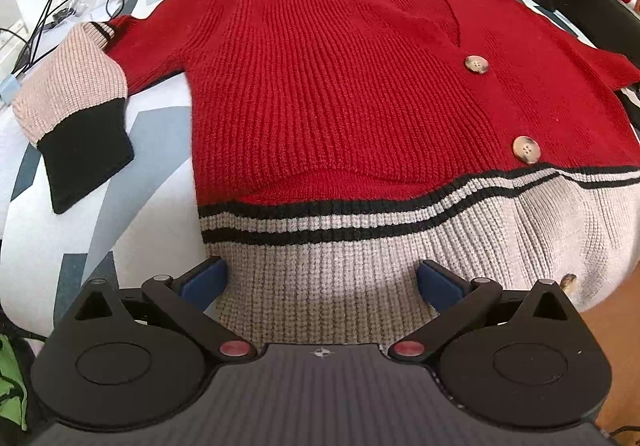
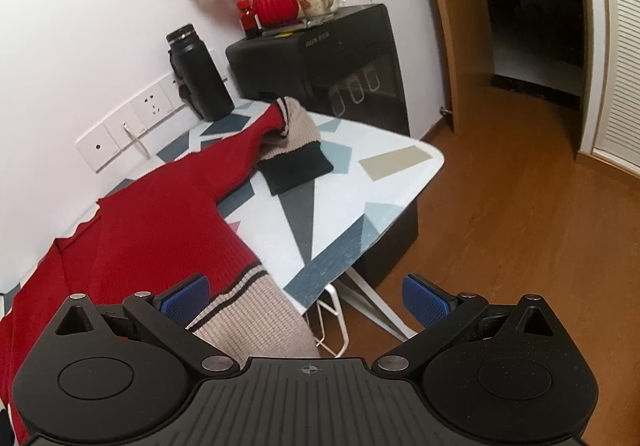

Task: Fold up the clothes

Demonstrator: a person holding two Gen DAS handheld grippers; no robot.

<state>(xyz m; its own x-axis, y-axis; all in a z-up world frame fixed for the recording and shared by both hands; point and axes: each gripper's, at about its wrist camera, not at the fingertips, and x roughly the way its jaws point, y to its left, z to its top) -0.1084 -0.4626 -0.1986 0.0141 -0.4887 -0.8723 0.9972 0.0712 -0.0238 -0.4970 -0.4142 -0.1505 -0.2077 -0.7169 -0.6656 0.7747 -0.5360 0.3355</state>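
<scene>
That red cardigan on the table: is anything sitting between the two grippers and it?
Nothing visible does. The left gripper hangs open right over the beige hem of the red cardigan, and the right gripper is open at the hem's corner by the table edge. No object lies on the knit.

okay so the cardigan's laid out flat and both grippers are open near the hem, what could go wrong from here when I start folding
1. The hem hangs over the table edge; a pull toward you could drag the cardigan off.
2. The right sleeve lies bunched near the black flask; swinging it in might knock the flask.
3. The left sleeve lies close to loose cables, which could snag.
</scene>
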